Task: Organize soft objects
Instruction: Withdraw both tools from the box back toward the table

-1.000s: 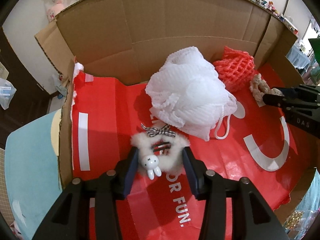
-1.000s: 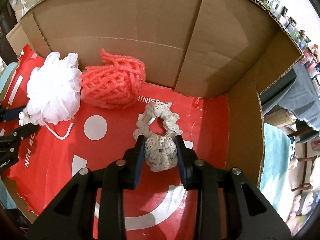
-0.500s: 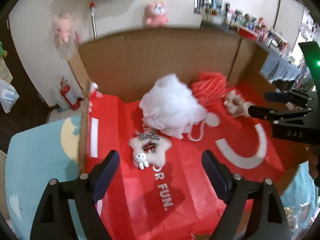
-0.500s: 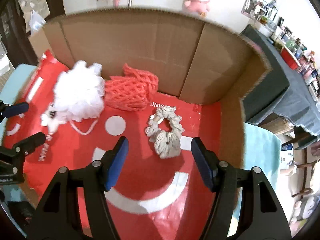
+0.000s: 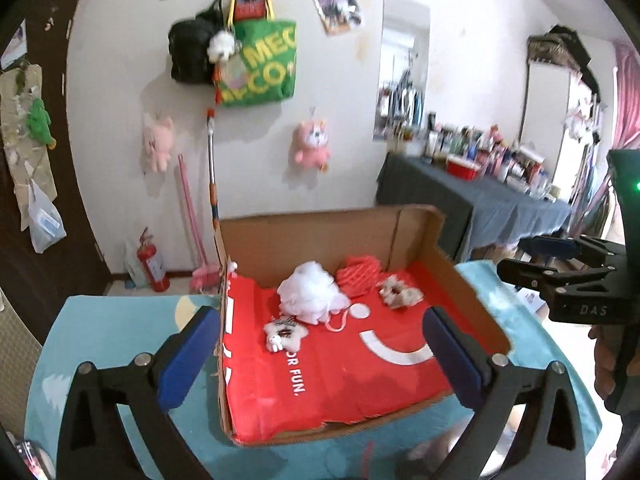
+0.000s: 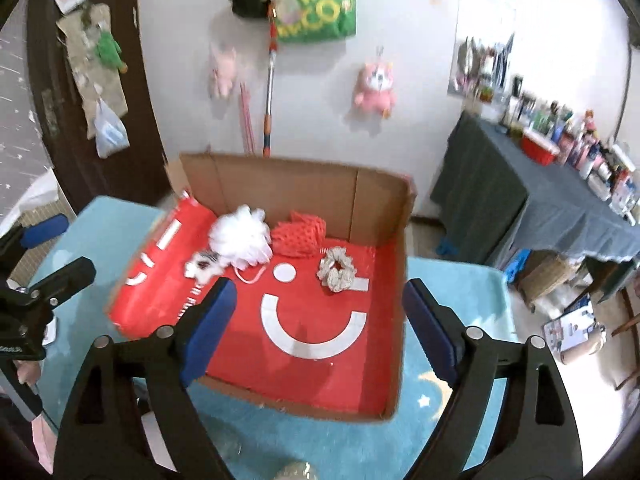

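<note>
Both grippers, left point(image 5: 320, 346) and right point(image 6: 318, 316), hang above the box point(image 6: 280, 176) with jaws opening and nothing between them. This looks like a release step; next probably comes fetching another soft item. Pouf point(image 6: 240, 234), net point(image 6: 298, 234), scrunchie point(image 6: 338, 270) and plush point(image 5: 285, 331) lie inside on the red liner point(image 6: 312, 368).

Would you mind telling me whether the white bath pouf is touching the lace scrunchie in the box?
Apart. The right wrist view shows the white bath pouf and the lace scrunchie separated by the pink net and bare red lining.
</note>
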The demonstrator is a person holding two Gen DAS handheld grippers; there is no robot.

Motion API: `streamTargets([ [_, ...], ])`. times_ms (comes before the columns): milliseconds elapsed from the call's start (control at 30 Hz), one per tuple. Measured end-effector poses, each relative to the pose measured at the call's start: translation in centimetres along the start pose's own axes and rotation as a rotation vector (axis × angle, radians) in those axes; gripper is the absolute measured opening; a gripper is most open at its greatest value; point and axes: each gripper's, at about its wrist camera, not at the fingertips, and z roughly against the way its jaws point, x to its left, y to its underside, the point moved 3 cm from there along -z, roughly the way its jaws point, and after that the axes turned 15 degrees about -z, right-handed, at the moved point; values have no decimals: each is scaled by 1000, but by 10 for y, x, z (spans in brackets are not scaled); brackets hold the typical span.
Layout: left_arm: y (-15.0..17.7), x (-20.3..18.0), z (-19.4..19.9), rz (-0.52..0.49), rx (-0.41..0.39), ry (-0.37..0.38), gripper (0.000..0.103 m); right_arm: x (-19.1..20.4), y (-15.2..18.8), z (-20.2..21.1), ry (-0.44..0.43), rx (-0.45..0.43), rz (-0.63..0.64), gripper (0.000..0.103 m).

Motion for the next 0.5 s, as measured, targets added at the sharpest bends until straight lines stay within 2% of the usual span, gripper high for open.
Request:
streamTargets([
  [67,1,-5,20,9,-33,8,103,2,6,29,7,-65,11,88],
  [167,6,-11,44,29,-76,23,103,2,17,61,-28,-125,-9,95],
  [267,16,-23,68,26,-111,34,103,3,33,88,-54,-168,-16,95],
  [500,42,-46,105,39,-177,16,103,4,77,138,-54,-263,-18,95],
])
